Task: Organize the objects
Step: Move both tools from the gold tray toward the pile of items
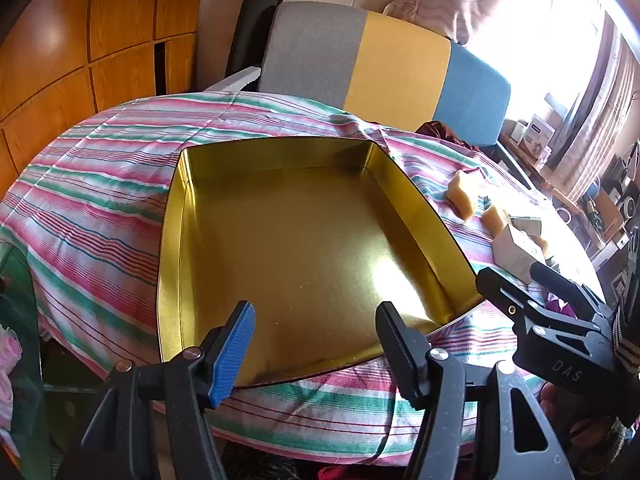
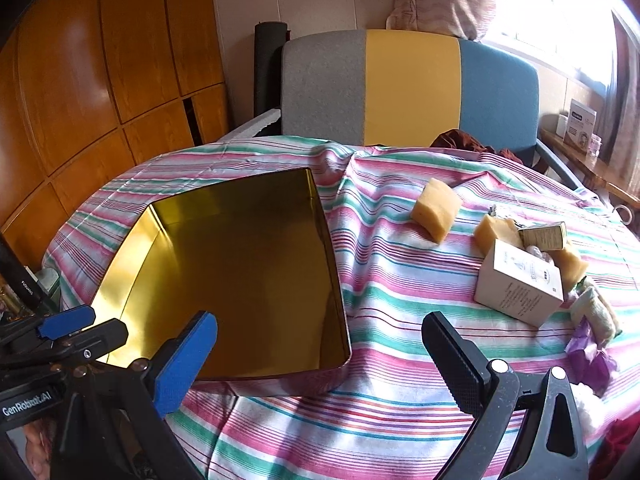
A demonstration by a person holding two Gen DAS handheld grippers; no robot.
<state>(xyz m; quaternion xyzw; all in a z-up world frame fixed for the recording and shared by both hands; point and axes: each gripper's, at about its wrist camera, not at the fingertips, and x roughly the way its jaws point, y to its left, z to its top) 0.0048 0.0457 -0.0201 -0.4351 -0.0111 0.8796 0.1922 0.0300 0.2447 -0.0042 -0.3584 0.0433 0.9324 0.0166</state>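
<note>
Right now both my grippers gape, holding nothing: right gripper (image 2: 320,354) is nearer the white box (image 2: 520,282) toward the tabletop's right edge; left gripper (image 1: 316,346) overhangs the gold tin (image 1: 172,240).

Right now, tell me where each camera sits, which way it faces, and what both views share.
Left wrist: on the left hand-held gripper, angled down into the empty gold metal tin; the right hand-held gripper shows at right.
Right wrist: on the open right hand-held gripper, facing the striped tablecloth, yellow sponge and white box.
Shared: tin, tablecloth, sponge, box.
</note>
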